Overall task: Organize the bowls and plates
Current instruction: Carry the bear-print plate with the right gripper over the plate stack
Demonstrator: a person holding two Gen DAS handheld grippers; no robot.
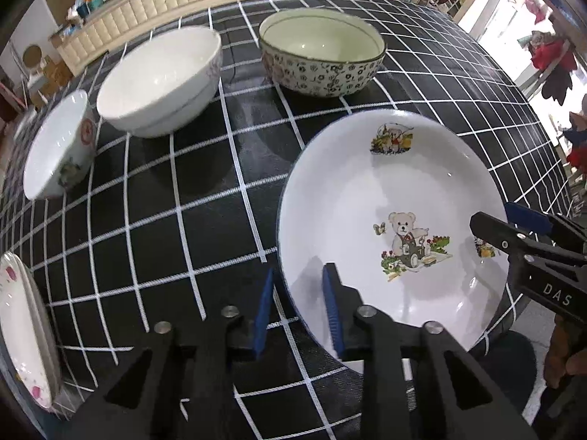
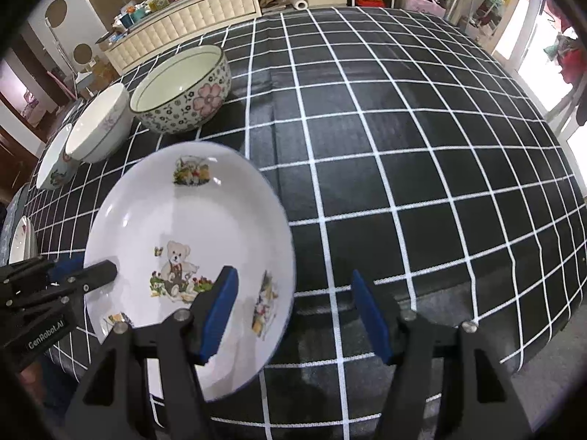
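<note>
A white deep plate with teddy-bear prints (image 1: 396,190) (image 2: 190,220) lies on the black checked tablecloth near its front edge. My left gripper (image 1: 299,311) straddles the plate's left rim, one pad inside and one outside, jaws narrowly apart; it shows in the right wrist view (image 2: 99,273). My right gripper (image 2: 293,315) is open and straddles the plate's right rim; it shows in the left wrist view (image 1: 513,227). Behind stand a floral-patterned bowl (image 1: 321,58) (image 2: 183,90), a white bowl (image 1: 161,80) (image 2: 101,128) and a small white bowl (image 1: 58,146) (image 2: 55,163).
A stack of white plates with pink flowers (image 1: 25,333) (image 2: 22,238) sits at the table's left front edge. The tablecloth (image 2: 422,154) stretches to the right. Shelves and clutter stand beyond the far edge.
</note>
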